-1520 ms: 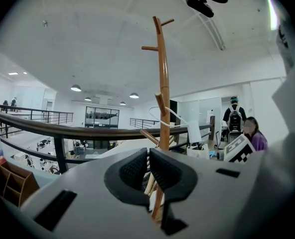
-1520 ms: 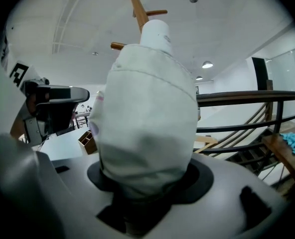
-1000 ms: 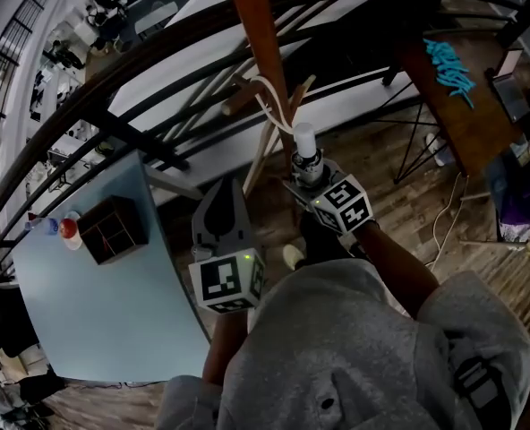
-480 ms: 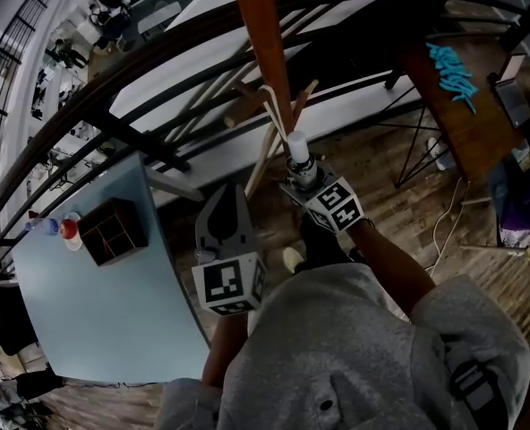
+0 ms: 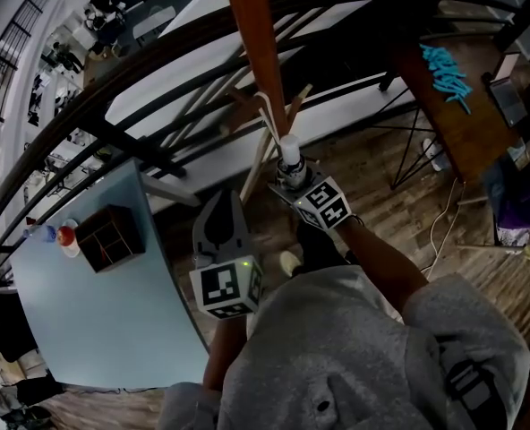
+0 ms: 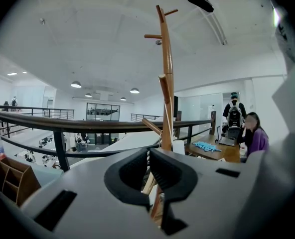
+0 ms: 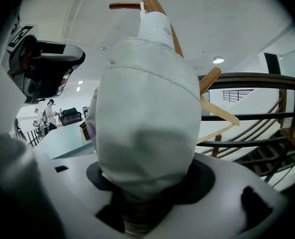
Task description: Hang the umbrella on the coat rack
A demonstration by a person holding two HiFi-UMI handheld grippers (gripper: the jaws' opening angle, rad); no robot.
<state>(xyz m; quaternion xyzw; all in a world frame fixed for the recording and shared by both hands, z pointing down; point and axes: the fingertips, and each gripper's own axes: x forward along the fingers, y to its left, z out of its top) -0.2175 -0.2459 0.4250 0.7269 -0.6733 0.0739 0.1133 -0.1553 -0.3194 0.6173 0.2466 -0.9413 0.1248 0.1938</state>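
Pinching the white-sleeved folded umbrella [image 5: 289,149] at centre frame, the right gripper [image 5: 294,177] holds it just beside the wooden coat rack [image 5: 256,52]; the left gripper [image 5: 220,215], lower left, seems pressed together.

The head view was dim and underexposed, its wooden floor [image 5: 399,213] and railing [image 5: 149,70] nearly black, the pale tabletop [image 5: 113,321] its brightest patch; straight bars bowed strongly toward the edges; both gripper views were bright under round ceiling lamps [image 6: 76,84] and a white ceiling, with black vignetted corners; the umbrella [image 7: 147,123], close against the lens, looked soft and shaded underneath.
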